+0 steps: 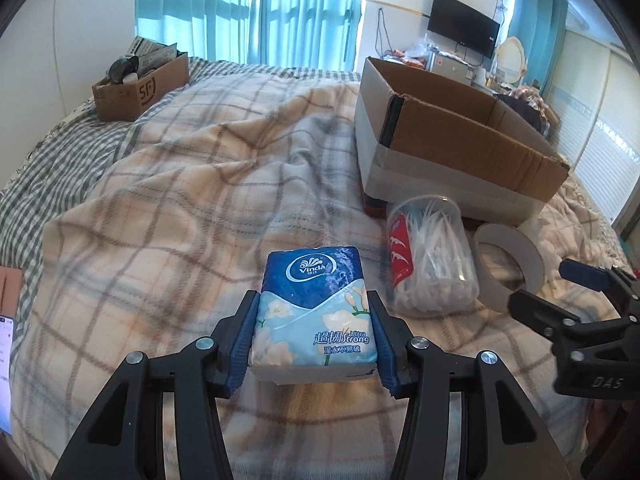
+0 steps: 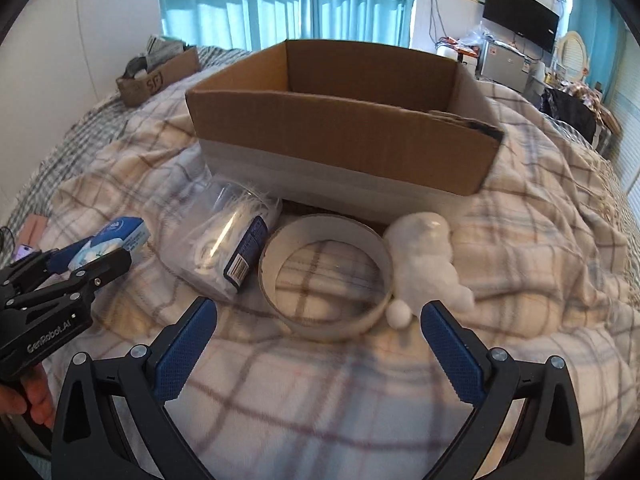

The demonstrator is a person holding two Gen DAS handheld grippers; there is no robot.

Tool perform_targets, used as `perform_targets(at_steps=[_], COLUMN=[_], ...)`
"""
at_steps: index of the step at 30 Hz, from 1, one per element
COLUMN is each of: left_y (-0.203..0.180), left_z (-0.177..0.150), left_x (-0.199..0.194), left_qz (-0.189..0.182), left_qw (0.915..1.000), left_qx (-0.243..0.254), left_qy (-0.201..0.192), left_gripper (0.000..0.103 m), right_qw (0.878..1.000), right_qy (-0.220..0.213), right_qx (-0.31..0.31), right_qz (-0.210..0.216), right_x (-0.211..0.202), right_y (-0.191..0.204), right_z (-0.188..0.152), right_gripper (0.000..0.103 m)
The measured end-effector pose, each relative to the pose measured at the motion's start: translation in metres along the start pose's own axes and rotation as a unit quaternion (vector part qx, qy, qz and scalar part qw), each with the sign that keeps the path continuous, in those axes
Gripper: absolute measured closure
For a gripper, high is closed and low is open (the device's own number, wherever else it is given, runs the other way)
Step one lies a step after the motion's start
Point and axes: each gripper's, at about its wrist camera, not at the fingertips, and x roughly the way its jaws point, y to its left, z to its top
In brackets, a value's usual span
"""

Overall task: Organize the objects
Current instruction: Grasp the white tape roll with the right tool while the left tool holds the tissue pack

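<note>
My left gripper (image 1: 314, 332) has its fingers clamped on both sides of the tissue pack (image 1: 315, 312), held just above the bed (image 1: 180, 200). My right gripper (image 2: 316, 334) has its fingers spread wide with nothing between them, near the tape roll (image 2: 325, 276) and a blurred cotton ball (image 2: 398, 313). The cardboard box (image 2: 344, 136) sits beyond; its floor is hidden behind its near wall, and the lying jar of cotton swabs (image 1: 434, 270) rests just beside it.

Plaid-blanketed bed (image 1: 180, 184), teal curtains (image 1: 240, 8)

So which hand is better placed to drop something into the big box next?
Left. The left gripper already clamps the tissue pack; the right gripper is open and empty before the tape roll, near the big box.
</note>
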Motion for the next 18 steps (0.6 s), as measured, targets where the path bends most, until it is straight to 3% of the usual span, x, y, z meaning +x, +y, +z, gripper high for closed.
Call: perform_targets(at_steps=[9,11,18], left_y=[0.005,0.007,0.006], left_z=[0.004,0.004,0.001], left_x=[0.021,0.024,0.019], left_qz=[-0.008,-0.011,-0.008], left_qw=[0.9999,0.9999,1.0000], left_qx=[0.001,-0.003,0.002], left_qy=[0.010,0.012,0.006], left_gripper=[0.050,0.050,0.050], right_qw=[0.999,0.999,0.999], right_qy=[0.024,0.034,0.014], right_qx=[-0.007,-0.010,-0.012], right_qz=[-0.021,-0.036,-0.042], right_x=[0.037,0.044,0.031], right_y=[0.007,0.007,0.008], right_z=[0.016,0.015,0.010], right_gripper=[0.009,0.018,0.021])
